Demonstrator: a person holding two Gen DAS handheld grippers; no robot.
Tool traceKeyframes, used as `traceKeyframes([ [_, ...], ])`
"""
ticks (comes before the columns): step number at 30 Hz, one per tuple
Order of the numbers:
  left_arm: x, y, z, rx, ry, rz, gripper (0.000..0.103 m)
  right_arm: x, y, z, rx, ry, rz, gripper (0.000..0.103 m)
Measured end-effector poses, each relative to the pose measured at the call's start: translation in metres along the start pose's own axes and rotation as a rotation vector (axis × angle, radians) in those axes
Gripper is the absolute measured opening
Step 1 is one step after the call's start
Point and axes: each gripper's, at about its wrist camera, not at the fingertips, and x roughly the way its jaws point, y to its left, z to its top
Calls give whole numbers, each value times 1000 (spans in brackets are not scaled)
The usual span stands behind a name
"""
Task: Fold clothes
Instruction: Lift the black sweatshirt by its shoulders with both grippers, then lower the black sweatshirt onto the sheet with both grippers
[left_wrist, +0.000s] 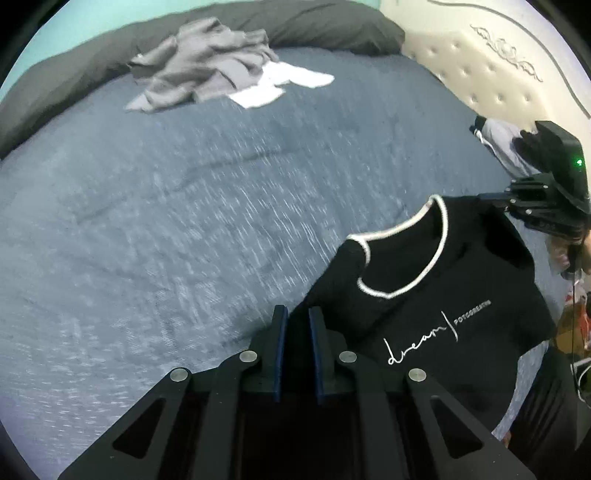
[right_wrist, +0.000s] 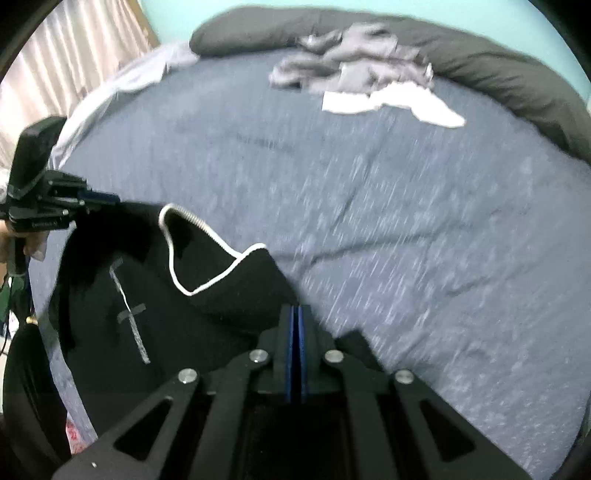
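A black T-shirt (left_wrist: 436, 317) with a white-trimmed collar and "dream" in white script hangs stretched between my two grippers above the blue-grey bed (left_wrist: 184, 206). My left gripper (left_wrist: 297, 317) is shut on one shoulder of the shirt; the black cloth fills the gap between its blue pads. My right gripper (right_wrist: 295, 314) is shut on the other shoulder, pads pressed together. The shirt shows from its other side in the right wrist view (right_wrist: 155, 306). Each gripper shows in the other's view: the right one (left_wrist: 491, 197), the left one (right_wrist: 107, 199).
A crumpled grey garment (left_wrist: 207, 70) and white cloths (left_wrist: 280, 83) lie at the far side of the bed, against a dark grey pillow (left_wrist: 303, 22). A cream tufted headboard (left_wrist: 491, 70) stands to the right. A curtain (right_wrist: 74, 48) hangs to the left.
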Motion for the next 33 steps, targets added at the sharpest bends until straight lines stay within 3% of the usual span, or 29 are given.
traceKeyframes([
  [10, -73, 26, 47, -70, -145, 58, 12, -60, 1, 51, -22, -166, -100, 2],
  [16, -95, 48, 92, -105, -200, 78, 12, -84, 4, 93, -28, -245, -155, 2],
  [25, -90, 87, 149, -179, -240, 88, 11, -79, -18, 162, -26, -316, -233, 2],
  [33, -45, 120, 205, -245, -232, 116, 11, -49, -54, 218, -22, -337, -296, 2],
])
